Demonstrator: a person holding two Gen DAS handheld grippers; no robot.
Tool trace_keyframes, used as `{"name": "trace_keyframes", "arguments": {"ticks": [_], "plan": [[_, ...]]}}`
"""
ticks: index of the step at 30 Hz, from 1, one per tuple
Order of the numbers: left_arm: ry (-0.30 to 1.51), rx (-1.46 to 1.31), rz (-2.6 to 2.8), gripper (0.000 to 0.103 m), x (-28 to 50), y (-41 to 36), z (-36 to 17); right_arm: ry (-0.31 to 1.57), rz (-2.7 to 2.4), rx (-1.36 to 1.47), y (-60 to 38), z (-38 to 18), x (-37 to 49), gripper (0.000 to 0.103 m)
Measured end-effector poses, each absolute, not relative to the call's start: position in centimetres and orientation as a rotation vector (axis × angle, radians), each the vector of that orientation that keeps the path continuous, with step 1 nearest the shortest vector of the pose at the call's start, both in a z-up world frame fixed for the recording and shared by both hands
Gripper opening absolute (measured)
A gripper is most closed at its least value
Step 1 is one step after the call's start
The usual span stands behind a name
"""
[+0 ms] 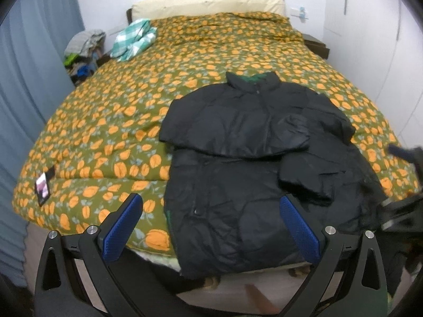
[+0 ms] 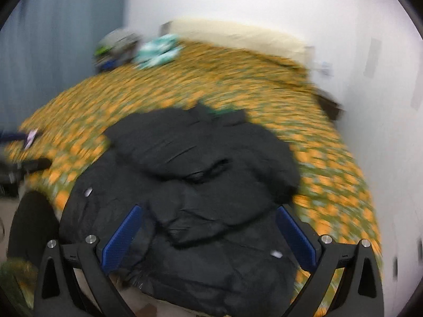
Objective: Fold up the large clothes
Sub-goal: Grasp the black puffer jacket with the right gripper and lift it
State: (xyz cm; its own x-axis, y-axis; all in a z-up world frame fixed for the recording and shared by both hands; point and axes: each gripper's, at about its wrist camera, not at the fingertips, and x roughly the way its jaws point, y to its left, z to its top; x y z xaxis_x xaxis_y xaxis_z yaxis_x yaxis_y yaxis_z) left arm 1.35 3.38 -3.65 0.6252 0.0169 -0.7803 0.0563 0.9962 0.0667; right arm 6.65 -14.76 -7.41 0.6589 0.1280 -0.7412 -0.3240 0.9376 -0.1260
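A large black puffer jacket (image 1: 238, 158) lies on the bed, collar toward the headboard, both sleeves folded across its chest, its hem hanging over the near edge. My left gripper (image 1: 211, 224) hovers open above the hem's left part, holding nothing. In the right wrist view, which is motion-blurred, the same jacket (image 2: 201, 174) fills the middle, and my right gripper (image 2: 208, 232) stands open over its lower half, empty. The right gripper also shows as a dark blurred shape (image 1: 401, 206) at the right edge of the left wrist view.
The bed carries an olive quilt with orange flowers (image 1: 132, 100). A green-and-white checked cloth (image 1: 133, 39) lies near the cream pillow (image 1: 206, 4). A phone (image 1: 43, 186) rests at the quilt's left edge. A heap of clothes (image 1: 83, 50) sits beside the blue curtain (image 1: 31, 66).
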Motion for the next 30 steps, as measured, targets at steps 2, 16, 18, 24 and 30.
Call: {"name": "trace_keyframes", "arguments": {"ticks": [2, 16, 18, 24, 30], "plan": [[0.907, 0.060, -0.028, 0.103, 1.4, 4.1, -4.0, 0.851, 0.350, -0.349, -12.8, -10.5, 8.9, 0.103], [0.954, 0.172, -0.233, 0.103, 4.8, 2.7, -7.2, 0.815, 0.222, -0.006, -23.8, -7.2, 12.8, 0.011], [0.917, 0.259, -0.328, 0.103, 6.9, -0.2, -7.5, 0.742, 0.130, 0.069, -27.9, -4.5, 11.7, 0.011], [0.841, 0.576, -0.502, 0.103, 15.0, -11.1, -12.0, 0.621, -0.027, 0.175, -35.3, -0.5, 9.3, 0.011], [0.962, 0.691, -0.484, 0.102, 21.8, -17.5, -18.9, 0.527, -0.124, 0.289, -42.1, 2.5, 7.9, 0.011]]}}
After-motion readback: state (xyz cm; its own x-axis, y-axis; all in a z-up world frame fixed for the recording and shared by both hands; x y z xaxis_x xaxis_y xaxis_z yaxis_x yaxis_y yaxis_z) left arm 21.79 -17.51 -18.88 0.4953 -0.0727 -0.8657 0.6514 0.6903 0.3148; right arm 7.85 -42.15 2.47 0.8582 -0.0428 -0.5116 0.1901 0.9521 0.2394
